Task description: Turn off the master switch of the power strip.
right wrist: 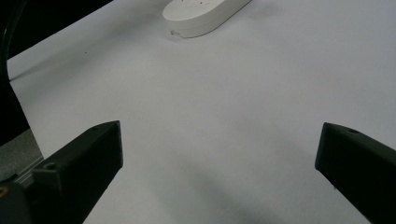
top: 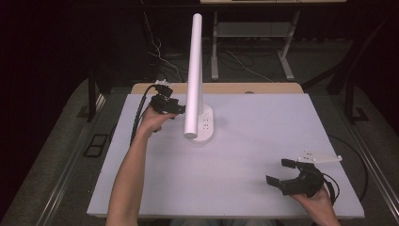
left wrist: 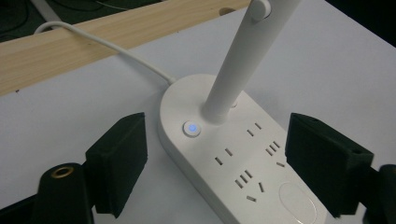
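A white desk lamp stands at the back of the white table (top: 244, 155). Its tube-shaped arm (top: 194, 70) rises from an oval base (top: 205, 127) that carries several sockets. On the base (left wrist: 243, 154) a round button (left wrist: 191, 128) glows blue beside the stem (left wrist: 243, 60). My left gripper (top: 176, 110) is just left of the stem; it (left wrist: 224, 165) is open, its jaws standing either side of the base without touching it. My right gripper (top: 278, 172) rests open at the front right, and between its jaws (right wrist: 219, 158) is bare table. The base (right wrist: 205, 14) lies far ahead of it.
A white cable (left wrist: 116, 49) runs from the base over a wooden strip (top: 226, 88) along the table's far edge. Behind the table are metal desk legs (top: 214, 52) and loose cables on a dark floor.
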Tool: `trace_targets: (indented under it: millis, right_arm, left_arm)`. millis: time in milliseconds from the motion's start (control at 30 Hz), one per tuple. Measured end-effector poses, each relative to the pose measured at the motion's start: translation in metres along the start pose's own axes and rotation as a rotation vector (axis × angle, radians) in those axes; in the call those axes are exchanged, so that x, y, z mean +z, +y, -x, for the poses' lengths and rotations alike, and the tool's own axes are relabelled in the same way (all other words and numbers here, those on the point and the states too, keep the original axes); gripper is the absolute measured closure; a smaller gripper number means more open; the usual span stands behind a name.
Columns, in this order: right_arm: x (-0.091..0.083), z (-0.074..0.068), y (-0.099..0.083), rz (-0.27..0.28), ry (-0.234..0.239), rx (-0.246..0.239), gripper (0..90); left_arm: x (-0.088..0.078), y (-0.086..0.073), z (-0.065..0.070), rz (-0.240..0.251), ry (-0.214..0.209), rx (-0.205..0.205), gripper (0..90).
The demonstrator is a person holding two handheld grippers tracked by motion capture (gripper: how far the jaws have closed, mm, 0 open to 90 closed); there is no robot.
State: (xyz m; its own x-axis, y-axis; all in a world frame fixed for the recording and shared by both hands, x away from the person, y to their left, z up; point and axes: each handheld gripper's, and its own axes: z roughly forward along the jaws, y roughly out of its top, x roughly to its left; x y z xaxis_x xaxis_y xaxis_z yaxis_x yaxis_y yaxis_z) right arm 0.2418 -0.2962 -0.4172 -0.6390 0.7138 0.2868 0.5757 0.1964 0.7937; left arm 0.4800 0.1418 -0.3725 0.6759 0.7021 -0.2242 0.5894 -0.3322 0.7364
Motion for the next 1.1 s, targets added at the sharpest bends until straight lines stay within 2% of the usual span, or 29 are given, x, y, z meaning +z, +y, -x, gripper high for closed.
trace_targets:
  millis: [267,467,700,833,1100]
  right_arm:
    - [0.000,0.000,0.000,0.000,0.001,0.001,0.1]
    - [0.000,0.000,0.000,0.000,0.002,0.001,0.1]
    - [0.000,0.001,0.000,-0.002,0.001,0.000,0.1]
    - [0.000,0.001,0.000,-0.002,0.001,-0.001,0.1]
    - [0.001,0.001,0.000,-0.002,0.000,-0.001,0.1]
  left_arm:
    - [0.009,-0.002,-0.002,0.035,-0.028,-0.065,26.8]
    - [0.013,-0.002,-0.003,0.040,-0.023,-0.076,34.3]
    - [0.018,-0.003,-0.004,0.063,-0.012,-0.098,48.7]
    - [0.023,-0.004,-0.007,0.074,-0.028,-0.097,56.0]
    - [0.031,-0.006,-0.008,0.077,-0.041,-0.123,62.0]
